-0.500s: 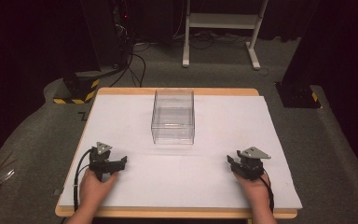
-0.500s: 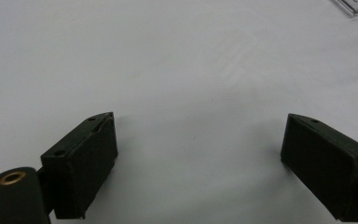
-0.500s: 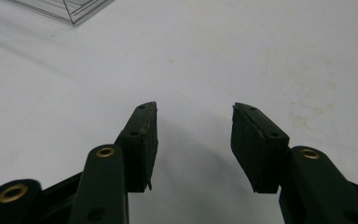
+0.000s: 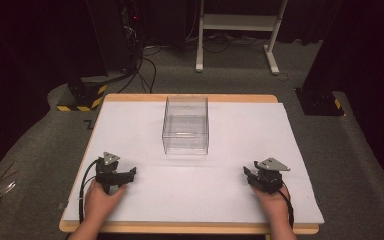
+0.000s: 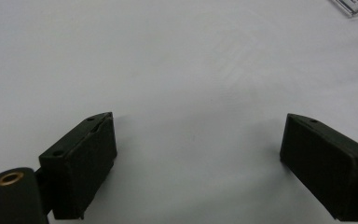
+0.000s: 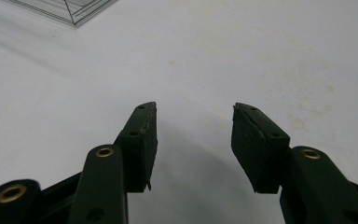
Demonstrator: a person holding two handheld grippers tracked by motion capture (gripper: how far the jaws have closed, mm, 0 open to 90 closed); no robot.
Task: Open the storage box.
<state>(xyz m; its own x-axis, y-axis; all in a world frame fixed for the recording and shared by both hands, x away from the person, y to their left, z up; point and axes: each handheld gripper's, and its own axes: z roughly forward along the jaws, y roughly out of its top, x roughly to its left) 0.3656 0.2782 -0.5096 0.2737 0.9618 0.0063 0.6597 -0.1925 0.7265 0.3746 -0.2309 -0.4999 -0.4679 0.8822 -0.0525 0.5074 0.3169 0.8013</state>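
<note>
Both empty, left gripper [image 5: 198, 154] fingers wide, right gripper [image 6: 193, 140] narrower

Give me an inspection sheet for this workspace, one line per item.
Surface: table under a white sheet, wooden edge showing.
Job's things: clear plastic box, empty, upright, mid-table toward the far side.
Clutter: nothing seen on the table.
Grippers: left gripper open, resting near the front left; right gripper open, near the front right. Both apart from the box.
Cables: a black cable loops off the left gripper; more cables on the floor.
Surroundings: grey carpet, white stand, dark equipment behind.
</note>
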